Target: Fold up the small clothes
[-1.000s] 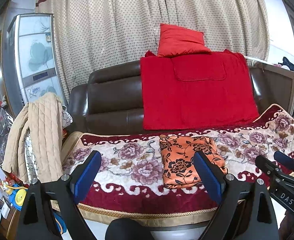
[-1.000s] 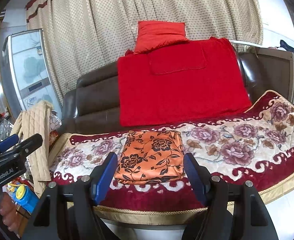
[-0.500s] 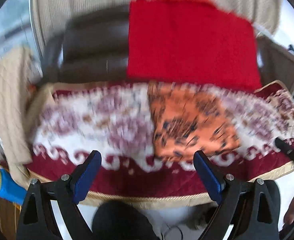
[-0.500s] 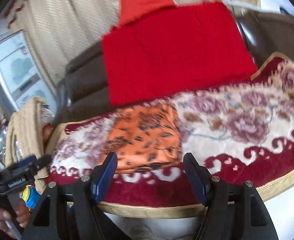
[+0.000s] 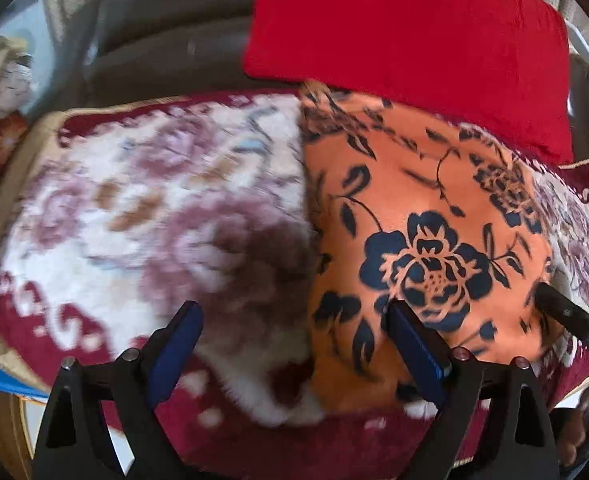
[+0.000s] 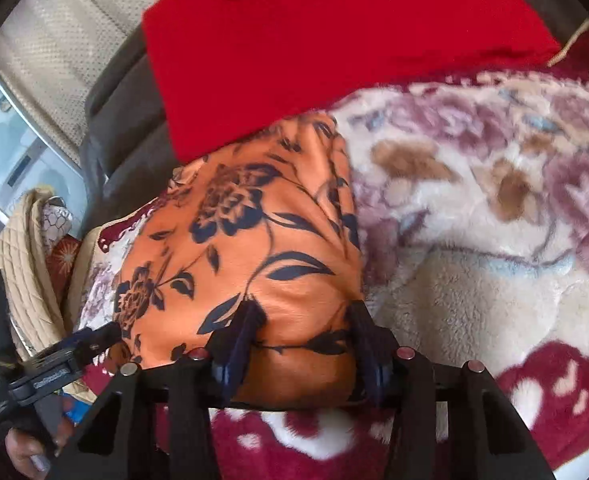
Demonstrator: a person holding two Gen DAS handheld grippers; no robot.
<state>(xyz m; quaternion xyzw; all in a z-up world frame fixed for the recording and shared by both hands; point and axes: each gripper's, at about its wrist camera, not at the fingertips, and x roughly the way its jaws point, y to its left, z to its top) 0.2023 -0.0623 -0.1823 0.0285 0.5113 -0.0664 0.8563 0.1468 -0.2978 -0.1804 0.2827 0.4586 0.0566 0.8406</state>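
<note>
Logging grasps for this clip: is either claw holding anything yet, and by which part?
Nothing gripped yet. The right claw is closing astride the orange cloth's near edge; the left claw is open over its near left corner.

The floral plush blanket (image 5: 142, 200) lies bare on the left of the orange floral garment (image 5: 414, 216), so the left tool (image 5: 294, 344), its jaws wide apart, has free room on that side; its right pad sits over the garment's near left corner. Right of the garment the blanket (image 6: 494, 220) is also bare up to the sofa edge. The right tool (image 6: 300, 344) is closing, the garment's near edge between its pads. Behind, the red throw (image 6: 314, 40) overlaps the garment's far edge and blocks reach there. A beige quilted cover (image 6: 22, 264) hangs near the sofa's left end.
</note>
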